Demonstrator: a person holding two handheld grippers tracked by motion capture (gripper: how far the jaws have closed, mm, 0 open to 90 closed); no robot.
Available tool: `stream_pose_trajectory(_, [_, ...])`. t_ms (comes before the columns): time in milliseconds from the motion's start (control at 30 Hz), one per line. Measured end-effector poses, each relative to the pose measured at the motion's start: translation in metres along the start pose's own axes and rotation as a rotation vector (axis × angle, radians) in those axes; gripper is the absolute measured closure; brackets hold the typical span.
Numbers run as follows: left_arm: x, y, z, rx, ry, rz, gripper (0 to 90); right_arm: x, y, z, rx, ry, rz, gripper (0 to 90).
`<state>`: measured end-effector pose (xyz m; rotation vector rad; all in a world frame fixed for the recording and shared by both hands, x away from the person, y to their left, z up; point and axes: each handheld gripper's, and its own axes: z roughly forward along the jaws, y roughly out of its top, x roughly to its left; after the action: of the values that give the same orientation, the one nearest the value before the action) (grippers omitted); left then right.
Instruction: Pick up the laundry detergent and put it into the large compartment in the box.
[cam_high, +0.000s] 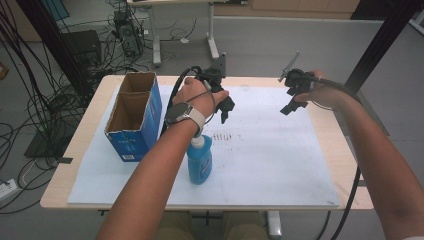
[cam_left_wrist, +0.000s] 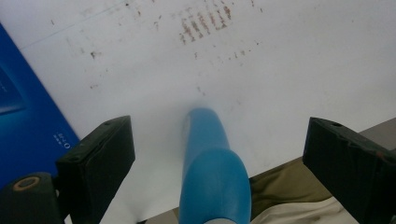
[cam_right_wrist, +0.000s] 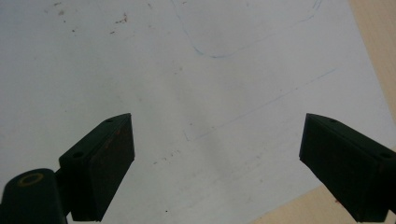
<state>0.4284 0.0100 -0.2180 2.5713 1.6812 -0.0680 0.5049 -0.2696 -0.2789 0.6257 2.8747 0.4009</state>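
White mat (cam_high: 280, 165) covers the table; a blue box (cam_high: 135, 117) stands open at its left. Beside it stands the blue bottle (cam_high: 200, 165), likely slick, rigid plastic, best gripped at mid-body. Left gripper (cam_left_wrist: 217, 154) hangs spread wide above it; right gripper (cam_right_wrist: 217, 158) is likewise released, empty.

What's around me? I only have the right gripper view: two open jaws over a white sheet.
Observer: A blue bottle stands near the sheet's front edge, by the person's left forearm.
Operator: Is the other gripper near it?
Observer: The left gripper is open, with the bottle between its jaws but untouched.
Operator: Anything else on the table?
Observer: An open blue box stands at the sheet's left side.
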Motion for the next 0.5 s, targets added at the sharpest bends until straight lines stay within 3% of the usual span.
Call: stream_pose_trajectory(500, [-0.0017, -0.0021, -0.0016, -0.001, -0.006, 0.003, 9.5, 0.0006, -0.0011, -0.0020, -0.003, -0.002, 0.002, 9.8])
